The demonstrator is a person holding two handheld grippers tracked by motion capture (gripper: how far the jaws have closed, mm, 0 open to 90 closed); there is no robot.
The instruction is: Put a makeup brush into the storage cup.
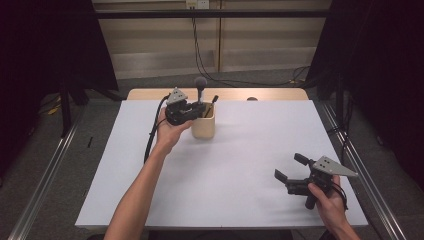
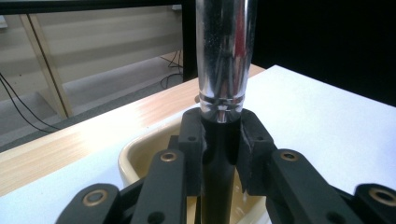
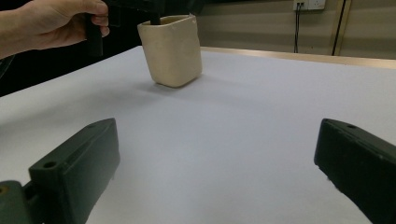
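— What is the table like from where you stand?

— A plain white top, matt and bare over most of it, with a strip of pale wood along the far edge. Beyond that there is grey floor, a light panelled wall with a socket and black cables hanging down from it. Dark curtains close in both sides, and metal rails run along the floor beside the table.

— And the cream cup?

— The cream cup stands upright near the far edge, left of the middle, on the white top. The left gripper is right at its rim, held from the near left side by the person's hand.

— Holding something?

— Yes. In the left gripper view its two black jaws are pressed on the dark handle of a utensil, just under a shiny metal collar, with the stem running down into the cup. From above, the utensil's round dark head sticks up over the cup, and another dark stick leans in the cup beside it.

— The other hand?

— The right gripper sits low over the near right corner of the table, well apart from the cup, jaws spread wide with nothing but white surface between them.
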